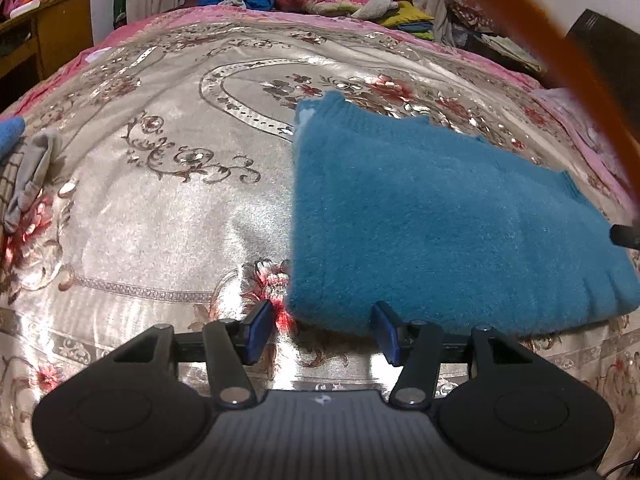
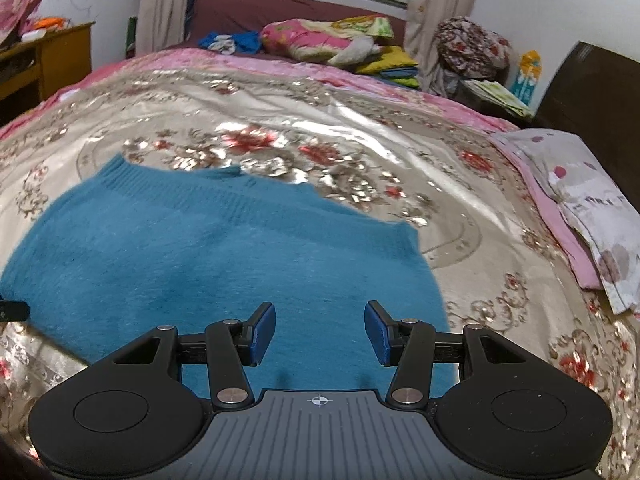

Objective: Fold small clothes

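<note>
A teal knitted garment (image 1: 440,220) lies flat on the floral bedspread (image 1: 160,220); it also shows in the right wrist view (image 2: 200,264). My left gripper (image 1: 322,330) is open and empty, at the garment's near left corner, its right finger (image 1: 386,332) just over the near hem. My right gripper (image 2: 320,330) is open and empty, hovering over the garment's near right part. A dark tip of the other gripper (image 1: 624,234) shows at the right edge of the left wrist view.
Grey and blue small clothes (image 1: 28,172) lie at the bed's left edge. A pillow (image 2: 592,208) lies at the right. Folded bedding and clothes (image 2: 332,44) are piled at the far end. A wooden cabinet (image 2: 48,60) stands left; an orange cable (image 1: 560,72) crosses the view.
</note>
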`<control>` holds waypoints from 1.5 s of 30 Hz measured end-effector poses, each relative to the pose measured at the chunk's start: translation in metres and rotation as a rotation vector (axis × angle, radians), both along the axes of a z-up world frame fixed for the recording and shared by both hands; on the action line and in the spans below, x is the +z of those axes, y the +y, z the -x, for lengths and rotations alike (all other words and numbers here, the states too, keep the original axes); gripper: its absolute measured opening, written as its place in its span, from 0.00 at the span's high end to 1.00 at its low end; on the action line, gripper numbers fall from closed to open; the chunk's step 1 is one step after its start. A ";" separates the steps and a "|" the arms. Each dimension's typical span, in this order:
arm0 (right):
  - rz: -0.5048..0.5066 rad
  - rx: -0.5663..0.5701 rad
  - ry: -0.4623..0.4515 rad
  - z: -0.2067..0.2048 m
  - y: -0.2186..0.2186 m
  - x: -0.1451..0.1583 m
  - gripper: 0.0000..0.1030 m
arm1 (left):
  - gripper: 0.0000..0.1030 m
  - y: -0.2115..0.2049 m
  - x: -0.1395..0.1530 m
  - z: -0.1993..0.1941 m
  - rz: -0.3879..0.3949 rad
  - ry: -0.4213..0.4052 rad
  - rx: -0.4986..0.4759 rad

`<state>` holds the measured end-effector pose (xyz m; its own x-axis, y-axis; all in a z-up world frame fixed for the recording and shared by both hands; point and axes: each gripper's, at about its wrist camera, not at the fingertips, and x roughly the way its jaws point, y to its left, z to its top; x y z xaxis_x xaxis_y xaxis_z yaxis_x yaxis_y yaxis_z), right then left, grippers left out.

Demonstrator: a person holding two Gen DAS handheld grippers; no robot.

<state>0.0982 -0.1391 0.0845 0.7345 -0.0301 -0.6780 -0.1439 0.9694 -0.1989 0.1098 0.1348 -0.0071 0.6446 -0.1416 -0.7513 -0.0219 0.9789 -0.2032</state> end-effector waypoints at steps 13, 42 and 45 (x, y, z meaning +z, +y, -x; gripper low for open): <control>0.059 0.122 0.051 -0.028 0.073 -0.012 0.49 | 0.39 0.029 -0.011 0.009 0.135 -0.039 0.047; 0.147 0.306 0.109 -0.073 0.202 -0.034 0.47 | 0.36 0.039 -0.020 0.003 0.174 -0.054 -0.001; 0.149 0.309 0.108 -0.073 0.202 -0.034 0.47 | 0.36 0.039 -0.020 0.003 0.174 -0.054 -0.002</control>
